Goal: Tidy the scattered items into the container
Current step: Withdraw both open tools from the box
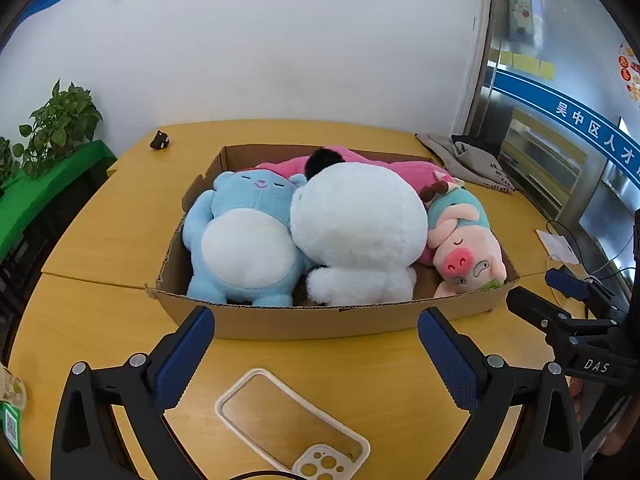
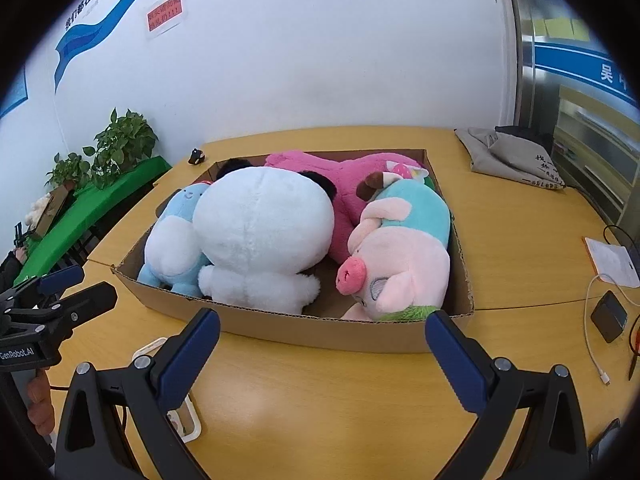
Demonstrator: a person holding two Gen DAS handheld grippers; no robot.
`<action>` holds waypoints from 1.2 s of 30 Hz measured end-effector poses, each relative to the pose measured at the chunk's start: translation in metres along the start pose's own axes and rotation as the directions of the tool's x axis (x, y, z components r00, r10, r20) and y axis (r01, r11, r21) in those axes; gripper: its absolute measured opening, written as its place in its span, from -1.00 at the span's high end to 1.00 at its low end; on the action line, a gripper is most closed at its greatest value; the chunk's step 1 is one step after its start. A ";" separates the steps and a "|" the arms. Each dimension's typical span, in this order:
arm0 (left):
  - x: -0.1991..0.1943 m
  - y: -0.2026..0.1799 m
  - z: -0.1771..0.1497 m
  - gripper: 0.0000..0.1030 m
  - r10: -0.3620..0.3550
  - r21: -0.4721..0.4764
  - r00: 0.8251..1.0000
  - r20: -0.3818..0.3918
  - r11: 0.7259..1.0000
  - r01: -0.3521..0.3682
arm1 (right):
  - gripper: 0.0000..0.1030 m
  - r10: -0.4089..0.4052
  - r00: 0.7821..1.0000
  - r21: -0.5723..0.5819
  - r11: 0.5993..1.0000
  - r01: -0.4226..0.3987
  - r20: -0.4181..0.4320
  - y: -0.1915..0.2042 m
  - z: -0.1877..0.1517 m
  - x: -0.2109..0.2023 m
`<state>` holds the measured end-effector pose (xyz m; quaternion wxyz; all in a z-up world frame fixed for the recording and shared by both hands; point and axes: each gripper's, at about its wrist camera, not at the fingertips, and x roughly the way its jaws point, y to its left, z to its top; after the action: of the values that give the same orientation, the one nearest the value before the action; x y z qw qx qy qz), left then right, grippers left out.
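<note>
Cardboard box (image 1: 320, 320) packed with plush toys (blue, white, pink); left gripper (image 1: 316, 336) and right gripper (image 2: 322, 336) wide open, empty.

Your left claw (image 1: 316, 330) has black angular arms, silver pivot screws and ribbed navy pads (image 1: 182, 360). Your right claw (image 2: 322, 332) matches it, its housing lettered "DAS"; the left claw's housing reads "GenRobot.AI".
</note>
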<state>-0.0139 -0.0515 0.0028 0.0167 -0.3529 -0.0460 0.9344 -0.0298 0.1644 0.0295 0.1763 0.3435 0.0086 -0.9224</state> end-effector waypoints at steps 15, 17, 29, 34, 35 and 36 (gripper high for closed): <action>-0.010 -0.008 -0.001 -1.00 -0.028 -0.001 1.000 0.005 1.000 0.028 | -0.99 -0.082 0.996 0.022 0.996 0.082 0.033 -0.010 -0.001 -0.022; -0.011 -0.012 0.000 -0.99 -0.029 0.005 0.999 0.012 1.000 0.029 | -0.99 -0.086 0.996 0.025 0.996 0.085 0.034 -0.013 0.000 -0.022; -0.008 -0.009 -0.004 -0.99 -0.036 -0.002 0.999 -0.009 0.999 0.036 | -0.99 -0.092 0.996 0.027 0.995 0.092 0.020 -0.016 -0.005 -0.020; -0.009 -0.009 -0.006 -0.99 -0.050 0.006 0.999 -0.012 0.999 0.051 | -0.99 -0.100 0.994 0.023 0.995 0.099 0.031 -0.014 -0.004 -0.023; -0.009 -0.009 -0.006 -0.99 -0.052 0.008 0.999 -0.012 0.999 0.052 | -0.99 -0.099 0.995 0.022 0.995 0.099 0.031 -0.013 -0.004 -0.023; -0.009 -0.009 -0.006 -0.99 -0.054 0.008 0.998 -0.012 0.999 0.054 | -0.99 -0.099 0.995 0.021 0.995 0.098 0.030 -0.013 -0.004 -0.023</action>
<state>-0.0032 -0.0423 0.0054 0.0435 -0.3568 -0.0514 0.9318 -0.0156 0.1843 0.0396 0.1276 0.3302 0.0139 -0.9352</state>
